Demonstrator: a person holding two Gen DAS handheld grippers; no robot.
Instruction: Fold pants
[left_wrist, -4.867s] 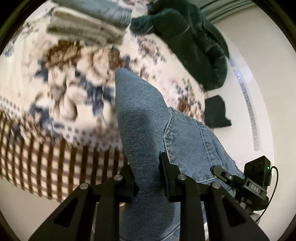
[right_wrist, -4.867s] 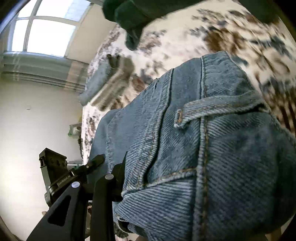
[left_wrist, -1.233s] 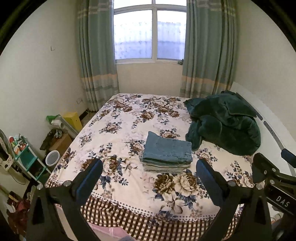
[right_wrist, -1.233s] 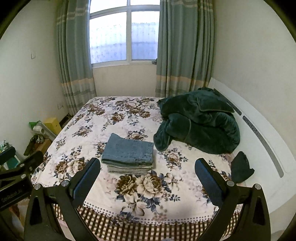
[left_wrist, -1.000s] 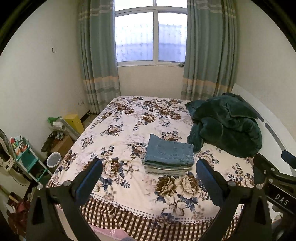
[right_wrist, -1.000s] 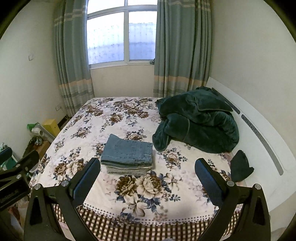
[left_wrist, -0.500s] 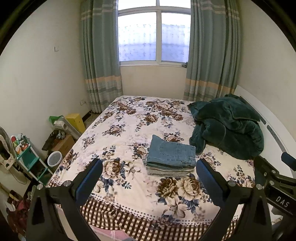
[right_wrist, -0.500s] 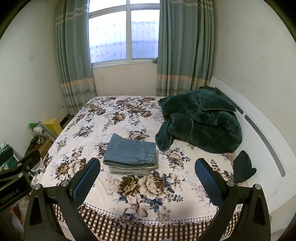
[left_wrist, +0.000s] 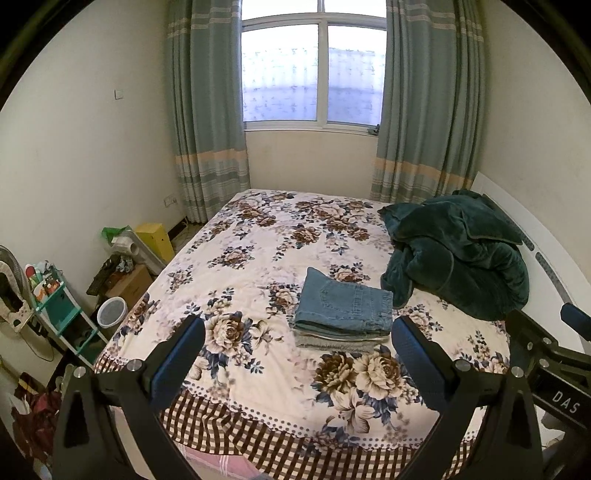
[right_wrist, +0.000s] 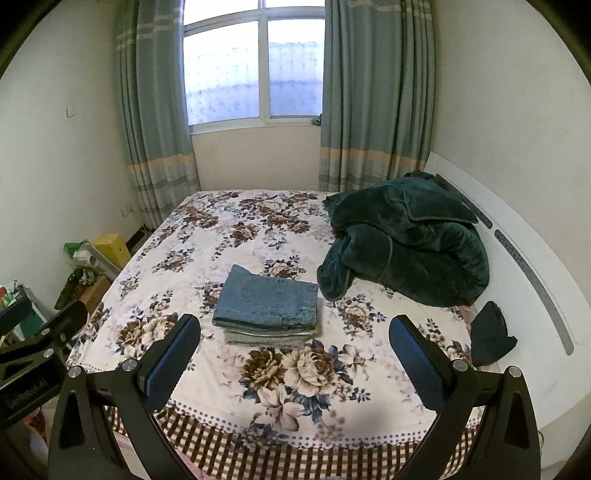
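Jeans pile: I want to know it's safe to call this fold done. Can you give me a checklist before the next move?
1. Jeans folded, on top of pile: ok.
2. Pile squared on the bed: ok.
3. Left gripper open, holding nothing: ok.
4. Right gripper open, holding nothing: ok.
5. Green blanket clear of pile: not ok, its edge seems to touch.
6. More pants waiting: cannot tell.

A: Where do the folded pants (left_wrist: 343, 308) sit from my feed?

B: Frame centre, on the bed (left_wrist: 258, 258), topping a small stack. Blanket heap (left_wrist: 458, 254) right of them, touching. Window (left_wrist: 312, 74) behind, top centre. Clutter shelf (left_wrist: 55, 306) lower left, beside the bed.
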